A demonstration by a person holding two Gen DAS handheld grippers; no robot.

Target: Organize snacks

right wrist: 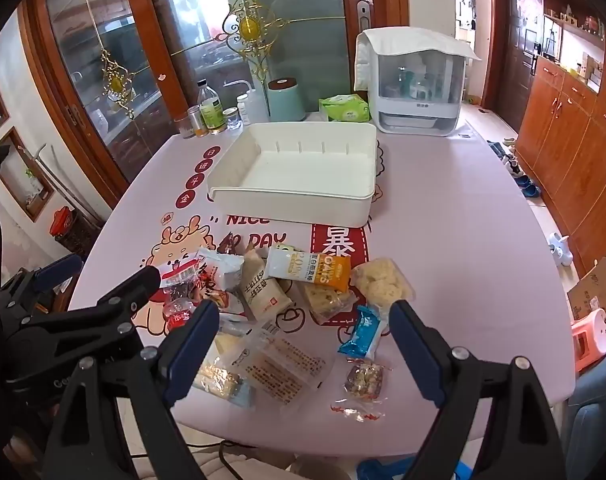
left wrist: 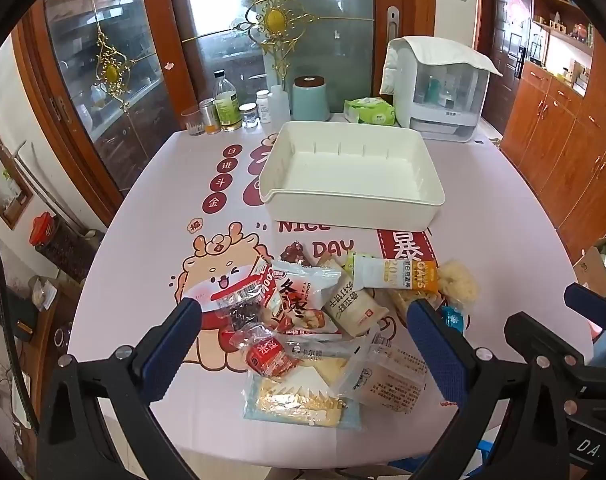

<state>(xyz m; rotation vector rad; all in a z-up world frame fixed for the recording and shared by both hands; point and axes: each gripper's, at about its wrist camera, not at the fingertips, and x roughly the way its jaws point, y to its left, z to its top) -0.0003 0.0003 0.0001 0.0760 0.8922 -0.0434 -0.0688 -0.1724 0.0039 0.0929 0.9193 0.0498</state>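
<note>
Left wrist view: your left gripper hangs over the snacks with its fingers spread wide and nothing between the pads. The pile lies on the tabletop at 6 o'clock of the white bin, apart from it. The bin stands empty near the middle of the tabletop. An oat bar lies at the pile's 1 o'clock edge, and a puffed cake sits just beside it at 3 o'clock. Your right gripper's black frame shows at the picture's 4 o'clock edge.

Right wrist view: your right gripper also has its fingers spread wide, holding nothing. Between them on the tabletop lie a blue packet and, at its 6 o'clock, a small clear-wrapped sweet. The snacks spread from 9 to 12 o'clock of the blue packet. The bin sits at 12 o'clock of the pile, clear of it.
</note>
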